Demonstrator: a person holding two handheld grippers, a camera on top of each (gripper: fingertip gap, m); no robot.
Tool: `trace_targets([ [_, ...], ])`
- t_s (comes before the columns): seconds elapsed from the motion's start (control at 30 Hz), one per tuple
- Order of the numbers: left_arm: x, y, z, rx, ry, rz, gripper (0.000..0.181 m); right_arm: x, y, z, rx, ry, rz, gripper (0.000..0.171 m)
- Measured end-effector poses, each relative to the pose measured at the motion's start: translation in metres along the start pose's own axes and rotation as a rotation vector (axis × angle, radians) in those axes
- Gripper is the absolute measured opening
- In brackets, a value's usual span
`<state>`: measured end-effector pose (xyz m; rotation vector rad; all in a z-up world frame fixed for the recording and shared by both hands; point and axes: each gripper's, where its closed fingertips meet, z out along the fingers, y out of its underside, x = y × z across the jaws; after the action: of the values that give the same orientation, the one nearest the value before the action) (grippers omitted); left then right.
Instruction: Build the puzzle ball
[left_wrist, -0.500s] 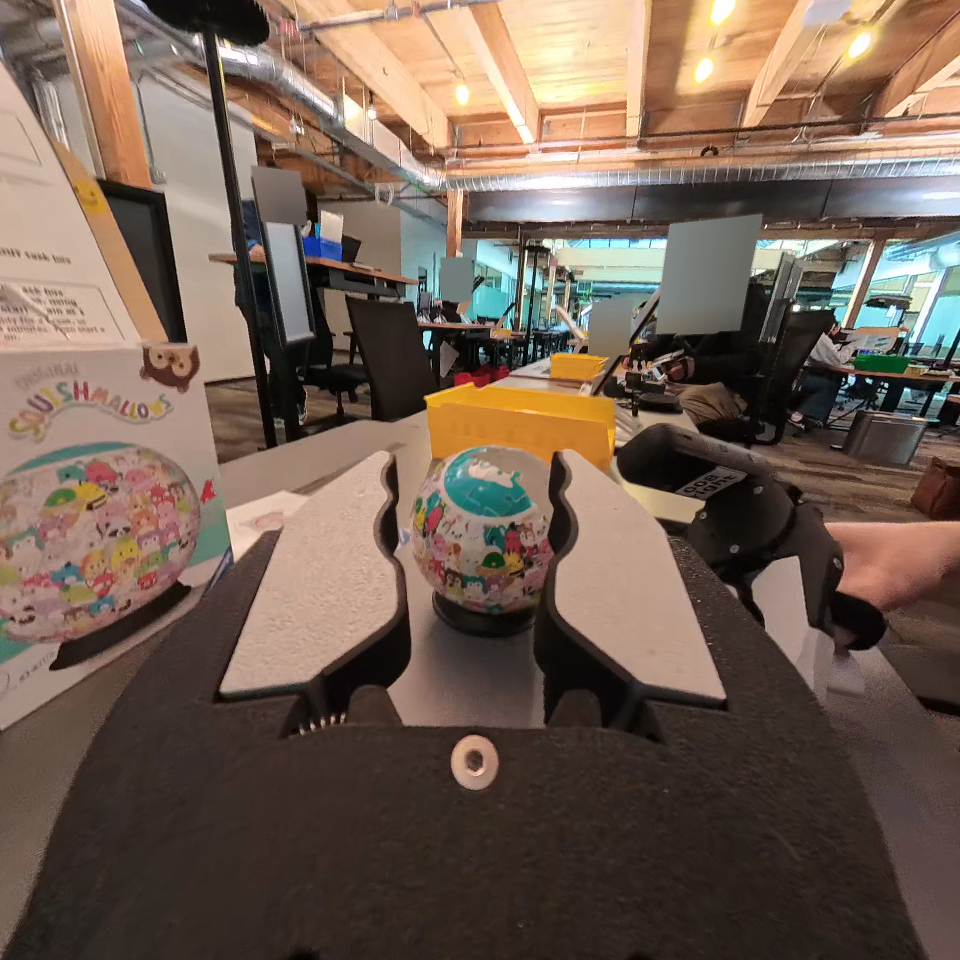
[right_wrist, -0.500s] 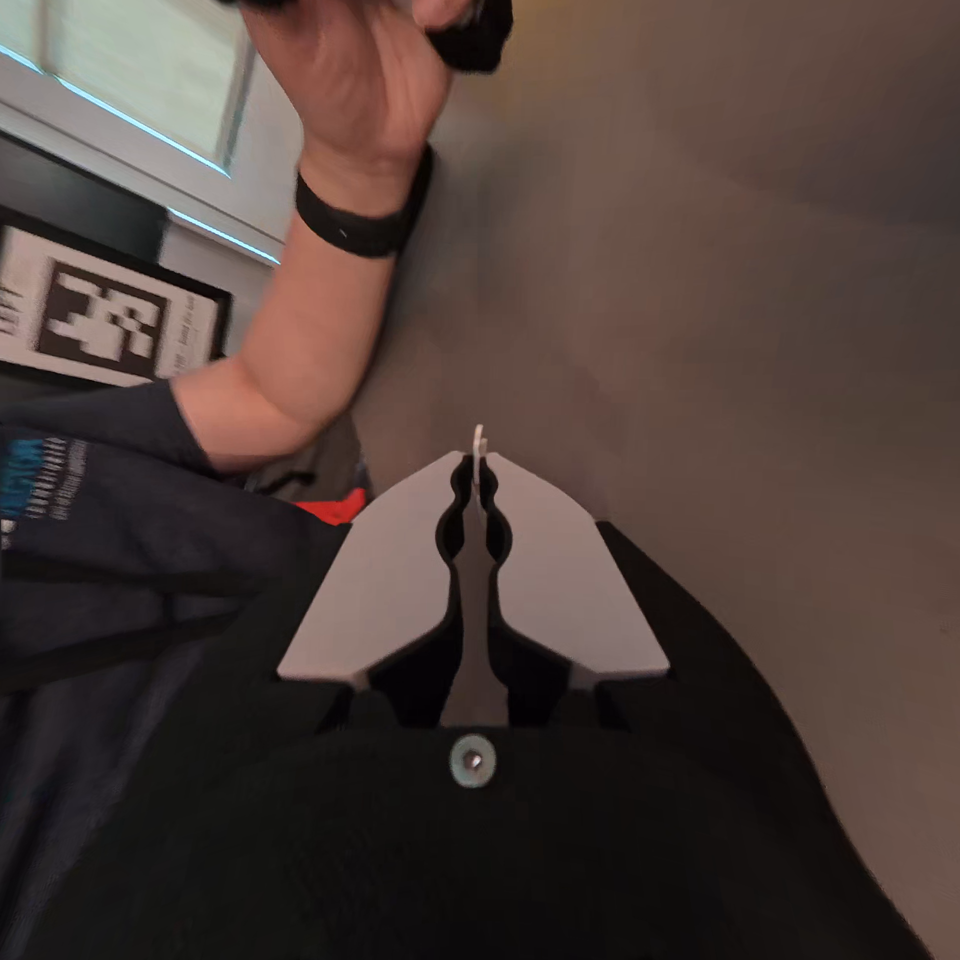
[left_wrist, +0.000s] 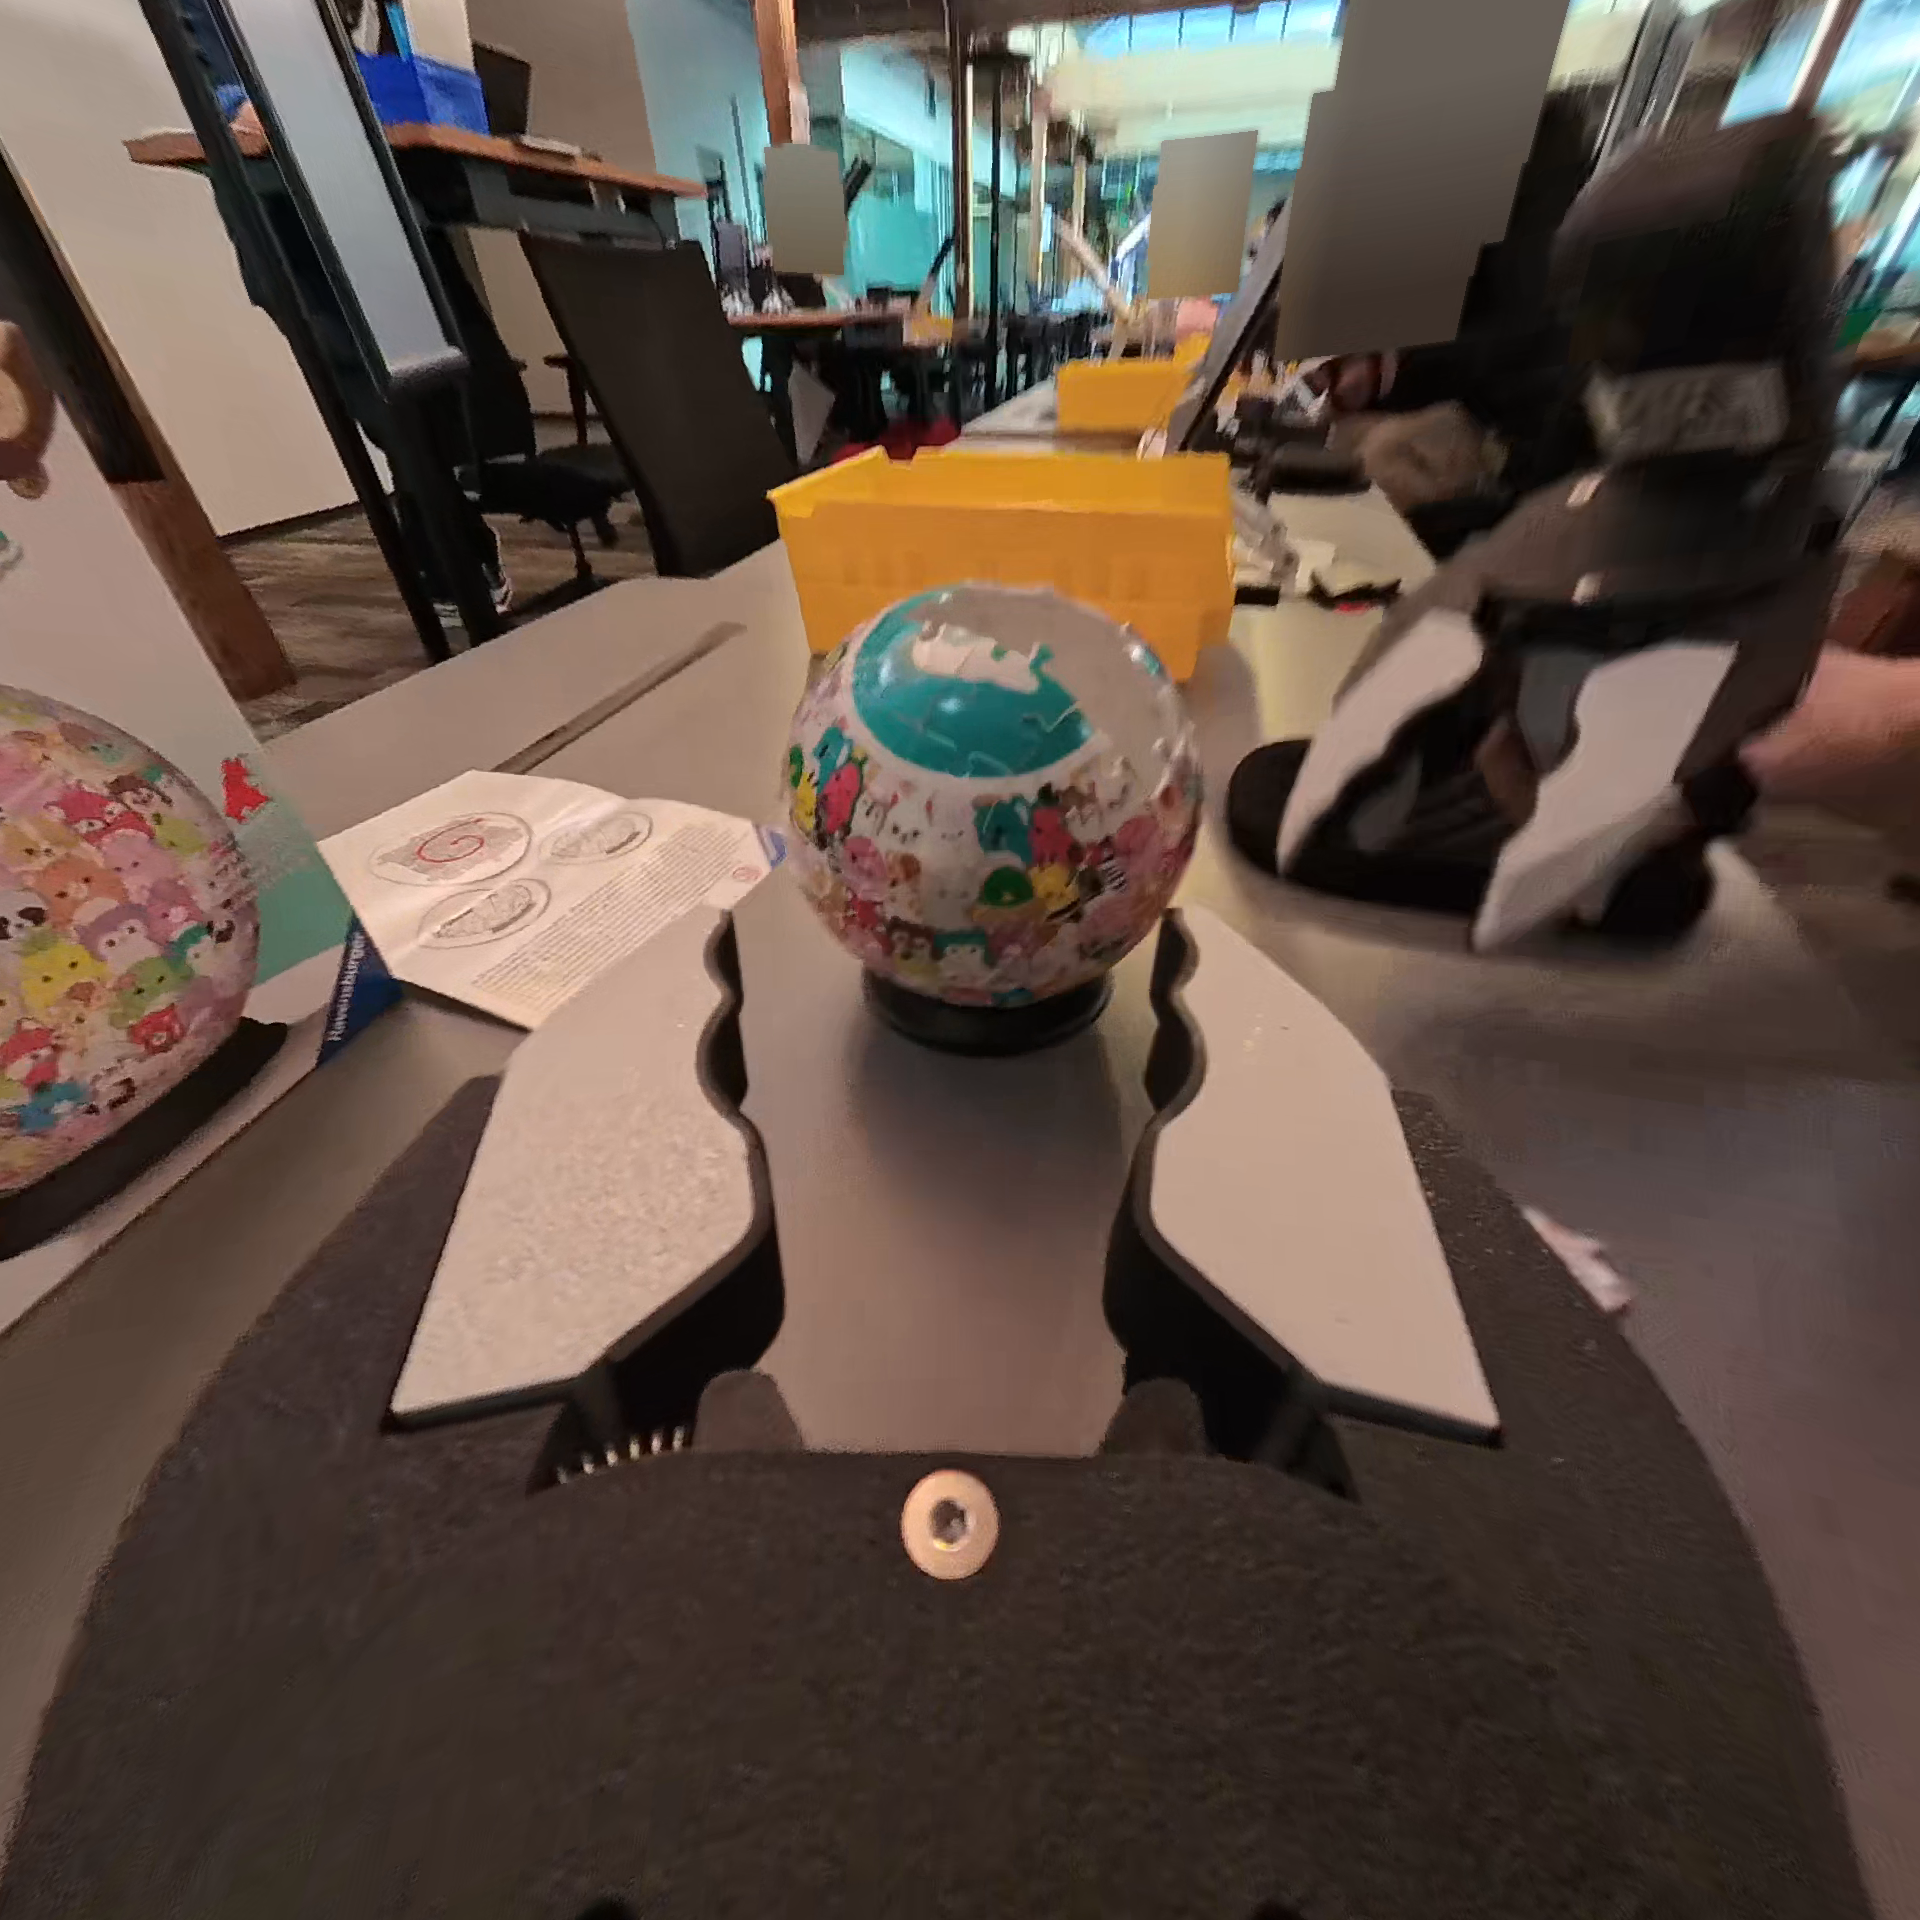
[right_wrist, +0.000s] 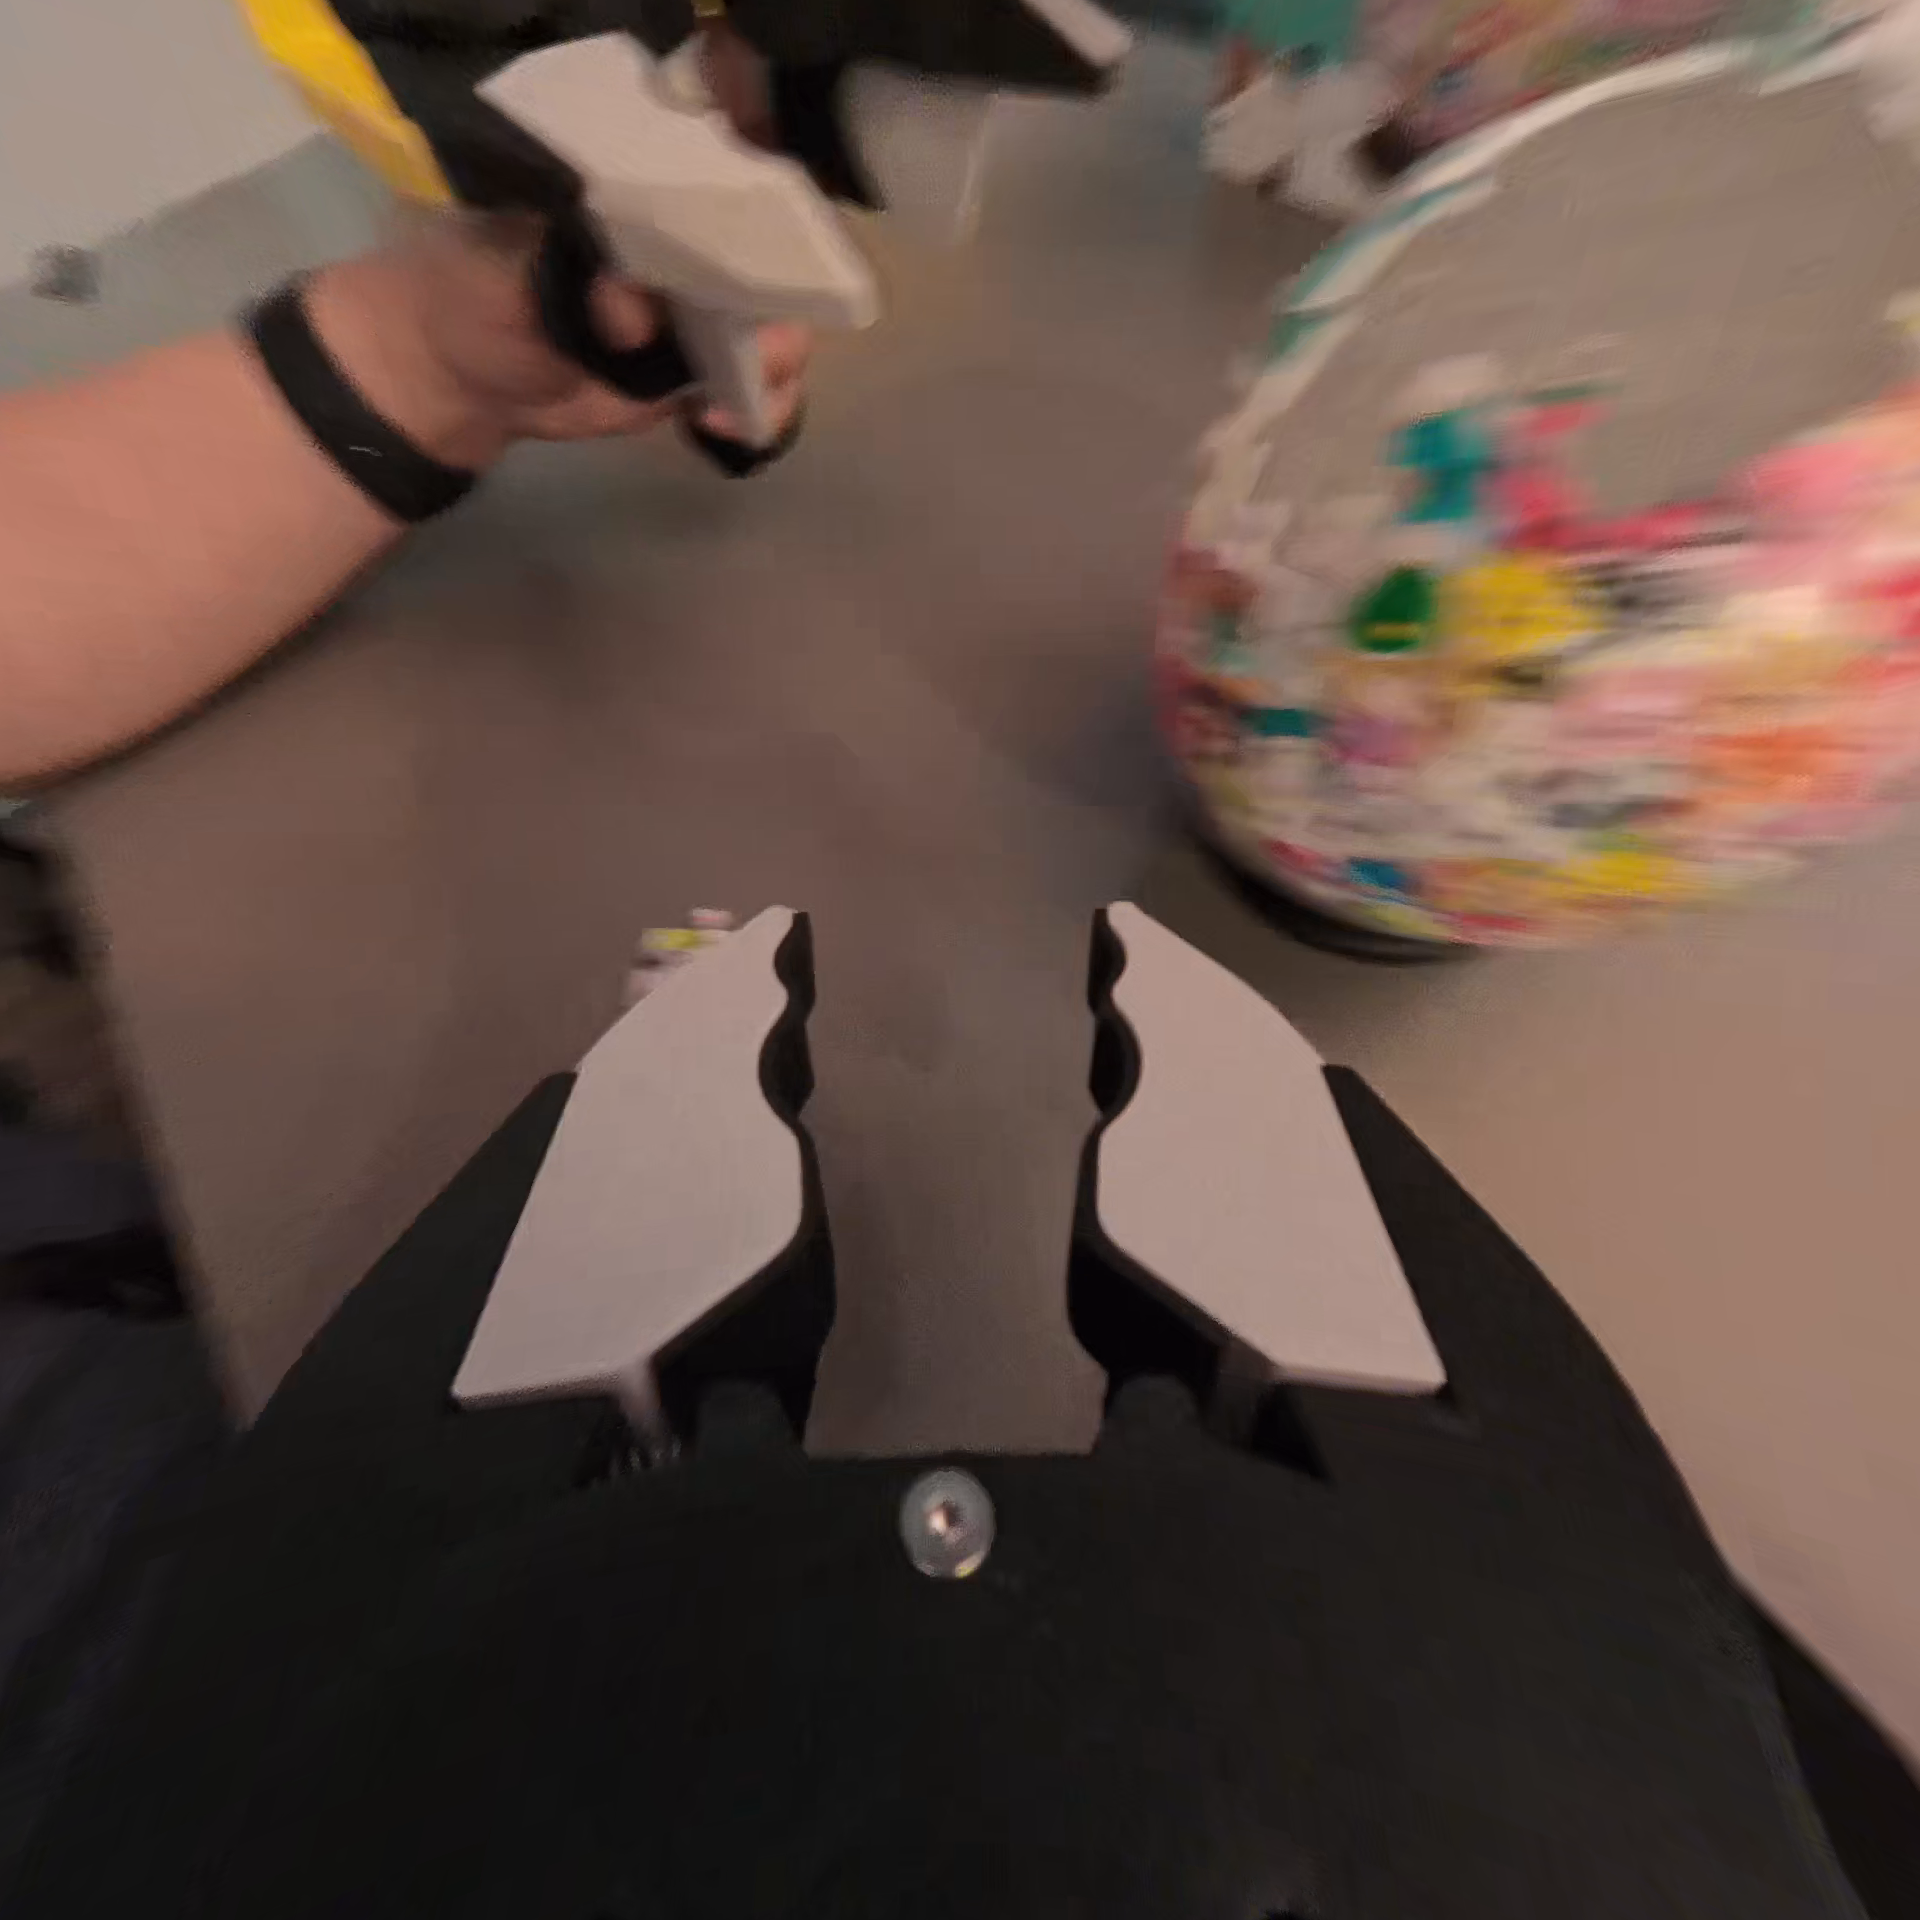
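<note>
Cardboard box (left_wrist: 125, 935) far left on the worktop (left_wrist: 1558, 1091), printed with a picture of the finished ball; what's inside can't be seen. Leaflet (left_wrist: 540, 894) lies flat just beside it.

Ball (left_wrist: 992, 800) sits centre on its black stand (left_wrist: 987, 1013), just ahead of the left gripper (left_wrist: 945, 966). Left fingers (left_wrist: 592, 1174) spread wide, empty, not touching the ball. Teal cap on top looks patchy, with a grey gap toward the upper right, so likely pieces missing; blur makes it hard to confirm.

Yellow bin (left_wrist: 997, 551) behind the ball; only its front wall shows, contents hidden. A second yellow bin (left_wrist: 1117, 390) farther back, same story.

Right gripper (right_wrist: 945, 925) is near the ball's right side, angled down at the worktop, fingers (right_wrist: 675, 1143) spread and holding nothing. A small coloured piece (right_wrist: 681, 940) lies on the worktop just by its left fingertip, partly hidden.

Risks, my read:
- Right wrist view is heavily motion-blurred, so that gripper is moving fast; a swing could clip the ball off the stand.
- Ball only rests on the stand; a side push from either gripper tips it or pops loose pieces.
- Piece is flat on the worktop and hard to pinch; fingers may slide it away.
</note>
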<state>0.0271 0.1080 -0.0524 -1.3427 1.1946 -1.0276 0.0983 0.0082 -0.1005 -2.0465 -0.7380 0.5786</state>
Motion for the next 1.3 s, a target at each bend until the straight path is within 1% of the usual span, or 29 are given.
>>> trace_targets([
  [0.07,-0.007,0.006,0.012,-0.040,0.032,0.014,0.079,0.043,-0.003,-0.016,0.031,0.172,-0.071,0.067],
  [0.1,-0.008,0.010,0.018,-0.071,0.058,0.020,0.081,0.061,-0.004,-0.020,0.043,0.230,-0.090,0.077],
  [0.13,-0.010,0.015,0.025,-0.106,0.084,0.035,0.083,0.072,-0.005,-0.019,0.042,0.250,-0.100,0.082],
  [0.2,-0.011,0.024,0.036,-0.169,0.129,0.065,0.087,0.076,-0.007,-0.011,0.032,0.207,-0.123,0.084],
  [0.37,-0.004,0.031,0.052,-0.220,0.229,0.109,0.091,0.092,-0.005,0.004,-0.062,0.287,-0.255,0.083],
  [0.47,-0.002,0.033,0.060,-0.216,0.222,0.153,0.083,0.096,-0.007,0.006,-0.056,0.299,-0.274,0.077],
  [0.73,0.001,0.031,0.065,-0.178,0.127,0.161,0.080,0.102,-0.011,0.005,-0.034,0.185,-0.185,0.071],
  [0.83,0.005,0.029,0.063,-0.212,0.085,0.149,0.081,0.102,-0.010,0.006,-0.076,0.141,-0.187,0.072],
  [0.93,0.009,0.026,0.060,-0.253,0.048,0.110,0.082,0.101,-0.009,0.008,-0.128,0.063,-0.157,0.074],
  [1.07,0.011,0.024,0.058,-0.310,-0.016,0.076,0.078,0.101,-0.009,0.009,-0.199,-0.042,-0.143,0.074],
  [1.2,0.016,0.022,0.060,-0.338,-0.065,-0.014,0.083,0.101,-0.009,0.008,-0.268,-0.170,-0.078,0.074],
  [1.3,0.017,0.022,0.059,-0.349,-0.109,-0.024,0.082,0.099,-0.012,0.005,-0.303,-0.267,-0.008,0.074],
])
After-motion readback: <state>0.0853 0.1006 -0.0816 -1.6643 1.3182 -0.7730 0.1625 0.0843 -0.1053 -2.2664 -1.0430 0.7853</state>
